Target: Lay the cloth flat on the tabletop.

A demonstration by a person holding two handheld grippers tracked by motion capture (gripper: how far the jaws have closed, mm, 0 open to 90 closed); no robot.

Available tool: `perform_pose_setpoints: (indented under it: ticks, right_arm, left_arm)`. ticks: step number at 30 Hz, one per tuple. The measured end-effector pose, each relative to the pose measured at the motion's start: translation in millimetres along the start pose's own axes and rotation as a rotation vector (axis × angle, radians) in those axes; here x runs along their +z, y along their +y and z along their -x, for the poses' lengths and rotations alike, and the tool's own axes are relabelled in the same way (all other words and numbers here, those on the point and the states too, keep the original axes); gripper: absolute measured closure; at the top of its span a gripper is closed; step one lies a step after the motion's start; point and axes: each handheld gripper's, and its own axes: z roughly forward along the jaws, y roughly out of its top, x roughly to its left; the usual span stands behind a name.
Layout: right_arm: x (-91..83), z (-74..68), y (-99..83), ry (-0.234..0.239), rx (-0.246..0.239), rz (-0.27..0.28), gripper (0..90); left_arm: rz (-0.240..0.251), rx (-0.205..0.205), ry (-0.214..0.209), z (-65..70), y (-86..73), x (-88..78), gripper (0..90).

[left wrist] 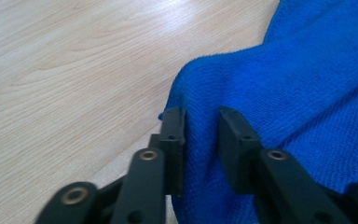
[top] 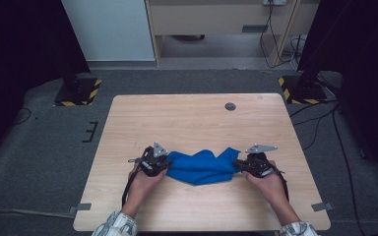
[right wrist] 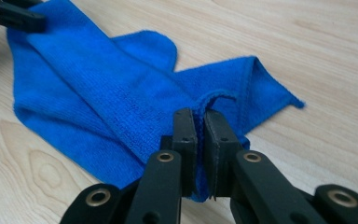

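Blue cloth [top: 204, 167] rumpled on counter [top: 197, 118], near front edge, between both hands. Right gripper [right wrist: 199, 122] jaws clenched on cloth's raised fold. Left gripper [left wrist: 200, 122] jaws parted, cloth edge between them, not pinched.

Looks like a lab or test room: bare wooden counter [top: 202, 123] on grey carpet [top: 44, 147], dark stands on hazard-striped bases [top: 77, 92] at both sides, loose cables [top: 320, 118] across the floor, plain cabinet [top: 221, 19] behind.
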Motion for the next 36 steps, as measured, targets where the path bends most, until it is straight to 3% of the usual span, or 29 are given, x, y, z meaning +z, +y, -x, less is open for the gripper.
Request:
perform_pose_setpoints:
  ticks: [3, 8, 10, 11, 12, 15, 16, 17, 20, 23, 27, 32, 36]
  right_arm:
    - [0.4, 1.1, -3.1, -0.005, 0.013, -0.011, 77.9]
    - [2.0, 3.5, -1.3, -0.016, 0.033, -0.028, 54.1]
    - [1.9, 3.9, 0.5, -0.016, 0.043, -0.028, 53.7]
    - [1.4, 4.2, 4.5, -0.016, 0.042, -0.014, 51.9]
    - [1.3, 4.0, 6.5, -0.016, 0.053, -0.009, 53.5]
    - [2.1, 2.1, 9.4, -0.012, 0.031, 0.000, 73.2]
    - [2.1, 2.1, 9.4, -0.012, 0.031, 0.000, 73.2]
    - [2.3, 0.5, 9.1, -0.020, 0.010, 0.000, 83.3]
    - [2.2, -0.9, 7.5, -0.021, 0.002, 0.001, 84.9]
    - [2.1, -1.6, 6.3, -0.019, -0.004, -0.001, 85.4]
    - [1.8, -3.5, 6.0, -0.015, -0.032, -0.008, 86.4]
    - [-0.4, -3.6, 2.1, -0.007, -0.047, -0.019, 86.7]
    - [3.7, -3.0, -2.7, -0.001, -0.042, -0.019, 86.7]
  left_arm:
    - [0.046, -0.021, 0.002, -2.3, 0.3, -4.8, 51.2]
    - [0.098, -0.031, -0.003, -3.6, 1.0, -13.0, 48.8]
    - [0.103, -0.030, -0.002, -3.9, 1.5, -14.1, 48.2]
    - [0.138, -0.031, 0.014, -4.4, 3.1, -17.8, 48.0]
    - [0.156, -0.032, 0.020, -5.1, 4.3, -20.5, 48.1]
    - [0.187, -0.042, 0.053, -9.4, 6.0, -27.5, 47.8]
    - [0.187, -0.042, 0.053, -9.4, 6.0, -27.5, 47.4]
    - [0.180, -0.063, 0.075, -15.2, 3.7, -29.1, 47.2]
    - [0.151, -0.100, 0.083, -24.4, -1.2, -23.8, 46.7]
    - [0.116, -0.126, 0.065, -29.0, -4.3, -13.2, 45.3]
    - [0.083, -0.106, 0.082, -27.6, -3.3, -0.1, 45.4]
    - [0.099, -0.113, 0.089, -28.1, -0.3, 4.0, 50.1]
    - [0.072, -0.113, 0.056, -28.7, 1.3, 12.3, 52.5]
